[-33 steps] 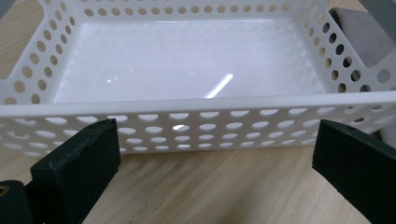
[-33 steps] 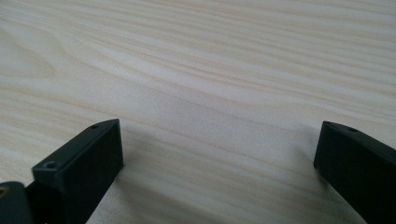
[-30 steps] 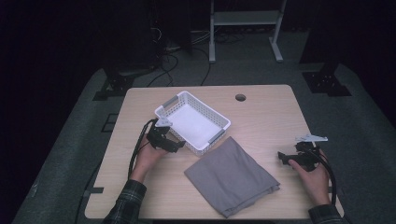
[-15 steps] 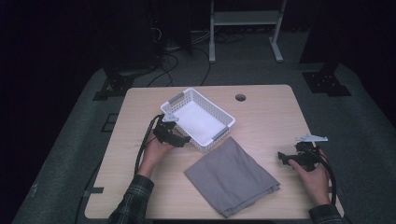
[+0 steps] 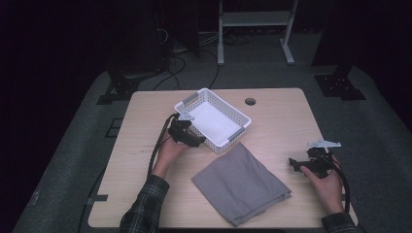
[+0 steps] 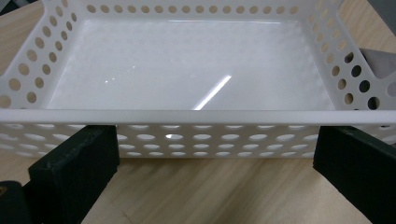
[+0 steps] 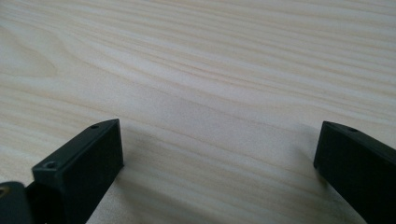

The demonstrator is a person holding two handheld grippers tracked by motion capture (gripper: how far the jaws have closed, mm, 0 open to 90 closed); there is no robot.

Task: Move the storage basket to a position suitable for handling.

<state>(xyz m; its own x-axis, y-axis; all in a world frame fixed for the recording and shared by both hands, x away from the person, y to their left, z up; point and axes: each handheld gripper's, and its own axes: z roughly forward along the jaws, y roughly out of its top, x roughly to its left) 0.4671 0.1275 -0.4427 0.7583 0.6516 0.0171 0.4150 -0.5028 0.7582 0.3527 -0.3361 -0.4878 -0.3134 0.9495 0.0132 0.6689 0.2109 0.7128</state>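
Observation:
A white perforated basket [image 5: 214,119] sits empty, turned at an angle, on the wooden table [image 5: 282,116]. My left gripper [image 5: 197,141] is at its near left wall, open. In the left gripper view the jaws stand wide apart on either side of the basket's near wall [image 6: 201,137], with nothing clamped between them. A folded grey cloth [image 5: 240,182] lies flat in front of the basket. My right gripper [image 5: 293,163] rests open, low over bare wood [image 7: 210,84] to the right of the cloth, pointing towards it.
A round cable hole [image 5: 250,101] is in the table behind the basket. A corner of the grey cloth [image 6: 380,60] shows past the basket's right wall. Dark floor, cables and a white stand [image 5: 252,29] lie beyond the far edge.
My left gripper and the basket have both shifted a little to the right. The right gripper and the cloth have stayed put.

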